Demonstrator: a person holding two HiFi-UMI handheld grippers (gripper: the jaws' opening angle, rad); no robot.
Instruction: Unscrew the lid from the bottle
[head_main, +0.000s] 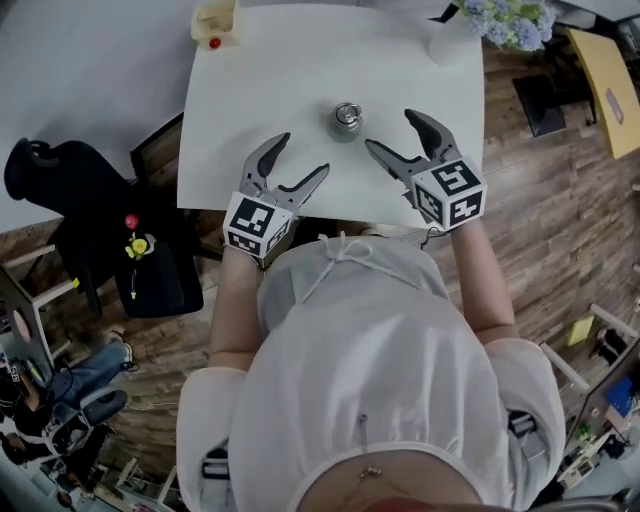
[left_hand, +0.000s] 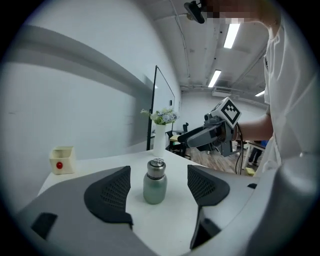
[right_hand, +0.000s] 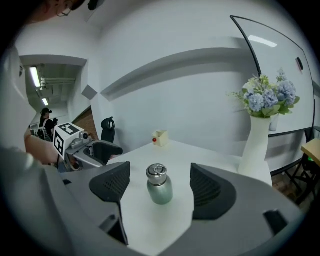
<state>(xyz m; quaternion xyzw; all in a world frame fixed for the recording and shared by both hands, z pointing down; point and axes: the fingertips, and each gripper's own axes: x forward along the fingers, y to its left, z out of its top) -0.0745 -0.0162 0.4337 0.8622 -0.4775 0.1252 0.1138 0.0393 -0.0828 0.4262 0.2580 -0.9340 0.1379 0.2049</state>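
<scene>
The bottle (head_main: 346, 122) stands upright near the middle of the white table (head_main: 300, 90), and its steel lid (head_main: 347, 113) is on. A small ring lies on top of the lid. From here I judge the job as barely begun: this is the approach, and nothing has been gripped or turned.

The left gripper (head_main: 305, 154) sits just short of the bottle on its near left. Its jaws are spread wide, and in its own view the bottle stands ahead, framed between the two ribbed pads (left_hand: 112, 192) with clear table showing on both sides. It holds nothing and touches nothing.

The right gripper (head_main: 390, 129) mirrors it on the near right, and one jaw tip is close beside the bottle without touching. It too gapes wide, and its view shows the bottle ahead, centred between the pads (right_hand: 207, 190). It is empty as well.

Next I would have one gripper close low on the body to pin it. The other should come in higher and square on the lid, then twist. The body looks smooth and round, so I expect it could spin in a weak hold.

Further out, a vase (right_hand: 257, 145) and a small box (head_main: 213, 25) stand at the far edge, well apart from the work.
</scene>
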